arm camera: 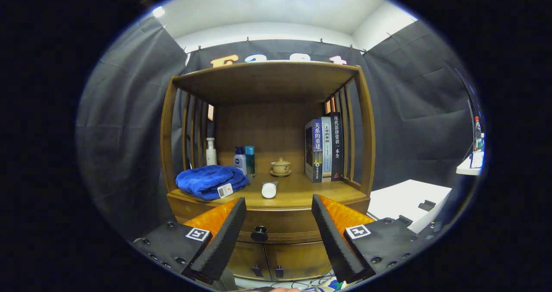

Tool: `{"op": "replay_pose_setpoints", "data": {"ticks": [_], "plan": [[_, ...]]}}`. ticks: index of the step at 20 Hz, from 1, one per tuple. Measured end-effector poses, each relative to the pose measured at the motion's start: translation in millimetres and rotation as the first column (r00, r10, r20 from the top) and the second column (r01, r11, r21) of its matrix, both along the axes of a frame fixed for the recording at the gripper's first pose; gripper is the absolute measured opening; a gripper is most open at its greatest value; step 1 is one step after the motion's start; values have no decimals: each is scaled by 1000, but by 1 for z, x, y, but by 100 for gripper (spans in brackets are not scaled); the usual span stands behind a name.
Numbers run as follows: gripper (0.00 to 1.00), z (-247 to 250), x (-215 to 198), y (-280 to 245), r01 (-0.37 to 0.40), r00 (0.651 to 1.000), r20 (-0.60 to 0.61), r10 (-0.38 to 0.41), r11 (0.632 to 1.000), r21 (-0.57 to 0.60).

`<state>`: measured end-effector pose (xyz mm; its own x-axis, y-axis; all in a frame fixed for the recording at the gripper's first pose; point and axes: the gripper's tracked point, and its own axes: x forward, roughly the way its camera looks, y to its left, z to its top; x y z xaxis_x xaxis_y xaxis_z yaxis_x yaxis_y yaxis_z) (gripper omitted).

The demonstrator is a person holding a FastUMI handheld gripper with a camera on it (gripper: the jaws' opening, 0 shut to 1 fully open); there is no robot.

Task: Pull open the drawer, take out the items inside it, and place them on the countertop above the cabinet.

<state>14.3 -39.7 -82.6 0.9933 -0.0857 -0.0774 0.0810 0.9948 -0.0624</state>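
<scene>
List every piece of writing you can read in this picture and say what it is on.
"关系的重建": spine of the left book.
"现代法律常识一本全": spine of the right book.
Middle book, bottles, towel tag: too small to read.
The tool is open, its fingers either side of the drawer knob, not touching it.

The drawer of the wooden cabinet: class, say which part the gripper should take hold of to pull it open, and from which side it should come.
Grip the round dark knob at the middle of the closed drawer front. It sticks out toward the gripper, so come straight on from the front, probably with one jaw on each side of it. The jaws stand open, apart from the knob, which lies between and just ahead of them.
</scene>
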Motion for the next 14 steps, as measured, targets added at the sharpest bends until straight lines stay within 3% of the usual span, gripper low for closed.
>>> {"op": "replay_pose_setpoints", "data": {"ticks": [4,8,12,14], "plan": [[99,-4,10,10,-65,998,10,65,997,50],[98,-25,4,-34,82,995,-55,-79,995,64],[98,10,-5,-19,0,995,101,-4,999,40],[98,10,-2,-22,17,996,88,-17,1000,3]]}}
